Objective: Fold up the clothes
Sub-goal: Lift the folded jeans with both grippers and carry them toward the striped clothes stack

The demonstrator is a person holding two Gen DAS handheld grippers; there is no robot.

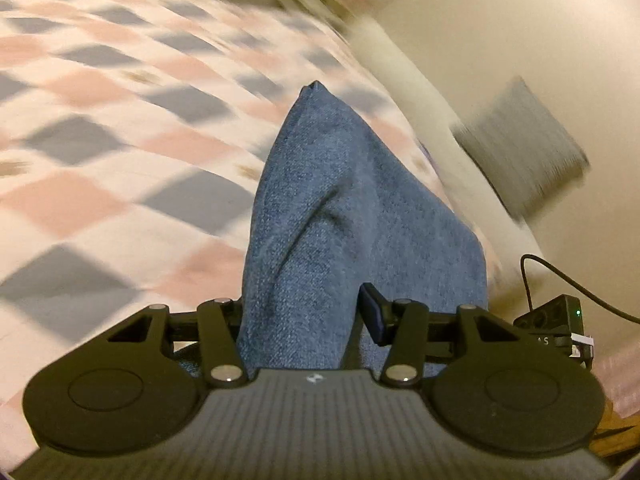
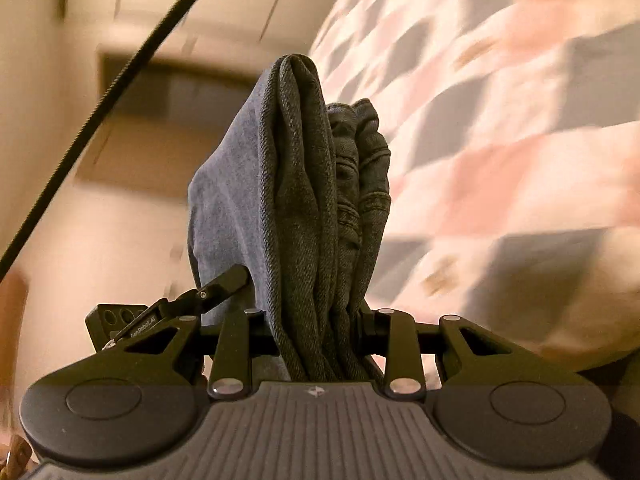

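- Checkered bedspread (image 1: 120,128) in pink, grey and white, blurred by motion, across the left and centre of the left wrist view; same cloth (image 2: 500,120) across the right half of the right wrist view.
- Cream wall (image 1: 500,20) at upper right of the left wrist view, with a blurred grey ribbed rectangular item (image 1: 524,148) against it; kind of item cannot be told.
- Left gripper (image 1: 302,312), black two-finger linkage, at the bottom of the left wrist view; fingers drawn in and pinching a fold of blue denim garment (image 1: 340,200).
- Denim rising from between the left fingers as a smooth blue cone, tip pointing away from the camera, seen against the bedspread; contact with the bedspread cannot be told.
- Dark blue pad of one finger (image 1: 374,312) exposed at the right edge of the clamped fold.
- Small black camera block with green indicator light (image 1: 552,316) and thin black cable (image 1: 568,280) at lower right of the left wrist view.
- Blurred beige room background (image 2: 120,160) on the left of the right wrist view, crossed diagonally by a black braided cord (image 2: 120,80).
- Black bracket with small block (image 2: 160,316) at lower left, just beside the denim.
- Right gripper (image 2: 316,320), same black linkage, fingers pressed in on a thick bundle of the denim garment (image 2: 304,200).
- Bundle standing up between the right fingers in several stacked layers: paler blue face on the left, dark rolled edges in the middle, gathered stitched hem folds on the right.
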